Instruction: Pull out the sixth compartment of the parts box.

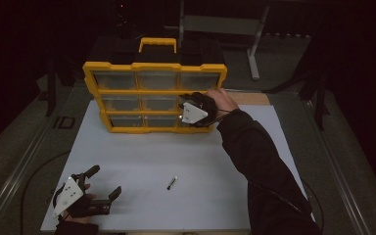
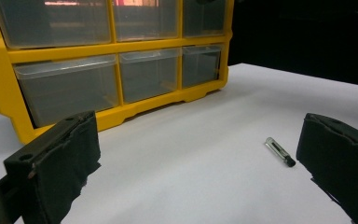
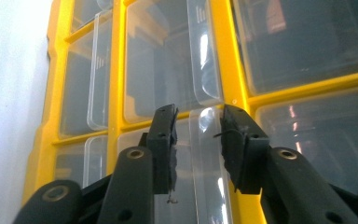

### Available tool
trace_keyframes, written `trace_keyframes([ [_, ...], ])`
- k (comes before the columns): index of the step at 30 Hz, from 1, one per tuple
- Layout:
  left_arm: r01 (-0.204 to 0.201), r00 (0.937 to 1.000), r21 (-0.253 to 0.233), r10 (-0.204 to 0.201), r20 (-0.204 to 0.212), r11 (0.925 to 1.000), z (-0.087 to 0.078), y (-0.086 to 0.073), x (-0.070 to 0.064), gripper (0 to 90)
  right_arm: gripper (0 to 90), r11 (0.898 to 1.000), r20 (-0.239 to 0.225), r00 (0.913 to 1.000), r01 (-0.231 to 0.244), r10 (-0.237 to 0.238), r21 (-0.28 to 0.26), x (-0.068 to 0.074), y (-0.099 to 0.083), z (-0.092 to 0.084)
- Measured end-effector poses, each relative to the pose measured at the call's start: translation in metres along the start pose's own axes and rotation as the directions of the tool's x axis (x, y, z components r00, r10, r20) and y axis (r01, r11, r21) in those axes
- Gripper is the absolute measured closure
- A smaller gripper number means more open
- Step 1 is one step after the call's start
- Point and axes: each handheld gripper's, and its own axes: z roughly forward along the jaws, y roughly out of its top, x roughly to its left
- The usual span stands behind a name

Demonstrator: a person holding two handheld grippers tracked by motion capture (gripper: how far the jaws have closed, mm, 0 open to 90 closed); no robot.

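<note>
The right gripper has its jaws around a drawer handle on the yellow organizer, pads not clearly pressing. The left gripper, jaws open, rests near left; a pen lies on the worktop.

The room is dark, nearly black beyond the white table. A grey metal stand rises behind it, and grey floor flanks both sides.

A drawer cabinet stands upper centre on the table, holding 9 drawers in 3 rows. The right gripper sits at its right column, jaws either side of what seems a drawer handle. A small tube lies lower centre; the left gripper rests lower left.
</note>
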Motion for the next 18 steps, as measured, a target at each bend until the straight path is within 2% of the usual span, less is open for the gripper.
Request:
trace_keyframes([
  [8,-0.002,1.0000,0.001,0.002,0.002,1.0000,0.000,0.000,0.000,0.0,73.2,1.000,-0.023,0.9997,-0.009,0.010,0.019,-0.005,0.002,0.001],
  [10,-0.002,1.0000,0.003,0.002,0.003,1.0000,0.001,0.000,-0.001,0.0,73.5,1.000,-0.020,0.9998,-0.002,0.003,0.021,-0.005,0.002,0.001],
  [12,-0.004,1.0000,0.003,0.004,0.003,1.0000,0.001,0.000,-0.001,0.0,73.7,1.000,-0.032,0.9993,-0.021,0.021,0.016,-0.007,0.002,0.001],
  [18,-0.009,1.0000,0.006,0.008,0.005,0.9999,0.002,0.000,-0.001,0.0,74.4,0.999,-0.064,0.9974,-0.031,0.033,0.037,-0.011,0.005,0.001],
])
